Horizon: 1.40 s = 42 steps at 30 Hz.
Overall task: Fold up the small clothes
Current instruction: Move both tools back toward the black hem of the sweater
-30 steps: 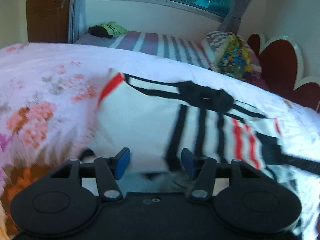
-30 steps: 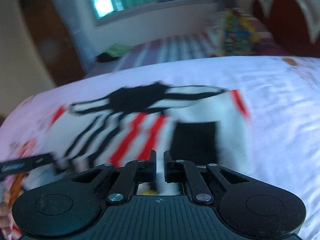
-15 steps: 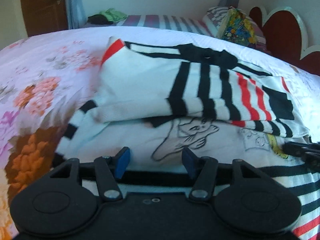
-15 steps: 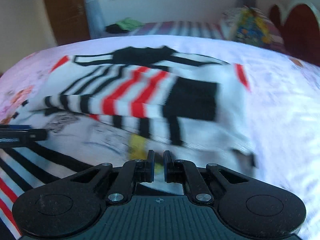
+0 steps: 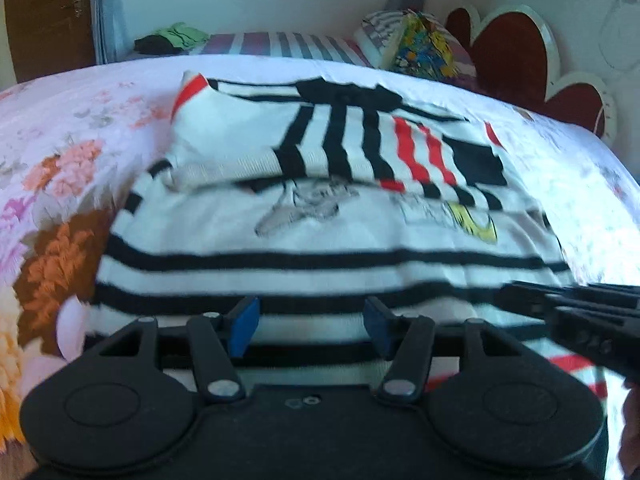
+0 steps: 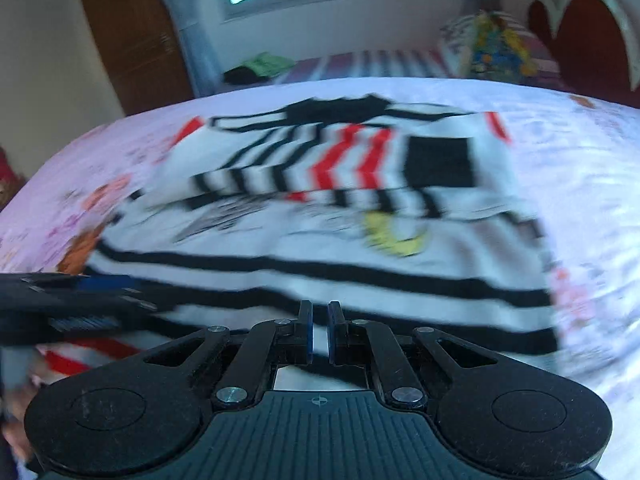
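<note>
A small white sweater with black and red stripes lies flat on the bed, its two sleeves folded across the chest at the far end; it also shows in the right wrist view. My left gripper is open and empty, low over the sweater's near hem. My right gripper has its jaws almost together with a narrow gap and nothing between them, also over the near hem. Each gripper shows in the other's view: the right one and the left one.
The bed has a floral sheet on the left and a white sheet on the right. Beyond it are a striped bed with dark and green clothes, a colourful pillow, a heart-shaped headboard and a wooden door.
Both grippers have drawn back toward me from the folded sleeves to the near hem. The sleeves now lie across the chest. The left stays open, the right stays nearly closed.
</note>
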### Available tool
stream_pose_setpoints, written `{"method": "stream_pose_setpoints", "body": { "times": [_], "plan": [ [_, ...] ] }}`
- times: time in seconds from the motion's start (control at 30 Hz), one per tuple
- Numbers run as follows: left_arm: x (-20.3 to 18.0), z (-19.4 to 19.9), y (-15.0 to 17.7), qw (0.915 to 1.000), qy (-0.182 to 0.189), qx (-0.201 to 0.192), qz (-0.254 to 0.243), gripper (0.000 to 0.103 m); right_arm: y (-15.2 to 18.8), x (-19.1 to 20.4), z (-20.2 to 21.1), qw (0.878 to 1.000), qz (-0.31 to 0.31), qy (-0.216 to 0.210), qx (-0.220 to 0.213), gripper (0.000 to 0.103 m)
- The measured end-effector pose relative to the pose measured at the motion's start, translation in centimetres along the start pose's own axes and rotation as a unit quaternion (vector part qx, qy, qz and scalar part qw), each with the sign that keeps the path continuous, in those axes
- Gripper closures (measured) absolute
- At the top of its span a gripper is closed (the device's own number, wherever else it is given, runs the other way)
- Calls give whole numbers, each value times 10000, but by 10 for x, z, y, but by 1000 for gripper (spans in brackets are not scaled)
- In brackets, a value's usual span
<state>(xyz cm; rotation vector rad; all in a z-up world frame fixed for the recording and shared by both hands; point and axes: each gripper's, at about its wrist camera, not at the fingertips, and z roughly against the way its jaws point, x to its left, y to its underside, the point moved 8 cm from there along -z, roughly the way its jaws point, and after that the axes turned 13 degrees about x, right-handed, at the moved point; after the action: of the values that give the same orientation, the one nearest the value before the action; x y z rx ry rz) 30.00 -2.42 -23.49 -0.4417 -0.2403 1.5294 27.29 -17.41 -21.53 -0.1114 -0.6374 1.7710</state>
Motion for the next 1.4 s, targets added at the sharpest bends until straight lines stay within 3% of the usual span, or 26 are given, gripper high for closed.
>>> {"method": "stream_pose_setpoints", "body": {
  "times": [0.13,0.2,0.3,0.37,0.43,0.5,0.6,0.73,1.17,1.4],
  "plan": [
    [10,-11,15,9998,-144,105,14,47,8,23,-23,9990,291,233,249,97],
    [18,-8,24,9994,-301,31,-159,47,23,15,-31,9979,348,366,403,97],
    [37,4,41,9995,-285,-12,-138,46,42,-12,-14,9957,452,775,212,97],
    [47,10,49,9995,-302,-11,-91,46,50,-26,-4,9968,331,710,149,98],
    [54,15,55,9994,-336,4,-57,46,56,-38,5,9951,138,976,116,81],
    [56,21,61,9994,-345,9,-2,48,62,-36,12,9932,-41,1146,194,81],
    [46,28,65,9993,-377,1,-6,48,71,-9,20,9948,210,995,60,81],
    [22,36,74,10000,-4,22,-23,48,84,17,24,9981,130,604,83,81],
    [18,29,90,9996,-190,110,-180,43,120,-2,36,9918,357,1191,287,81],
    [20,32,95,9997,-157,71,-168,42,125,-11,52,9932,70,1140,204,81]
  ]
}}
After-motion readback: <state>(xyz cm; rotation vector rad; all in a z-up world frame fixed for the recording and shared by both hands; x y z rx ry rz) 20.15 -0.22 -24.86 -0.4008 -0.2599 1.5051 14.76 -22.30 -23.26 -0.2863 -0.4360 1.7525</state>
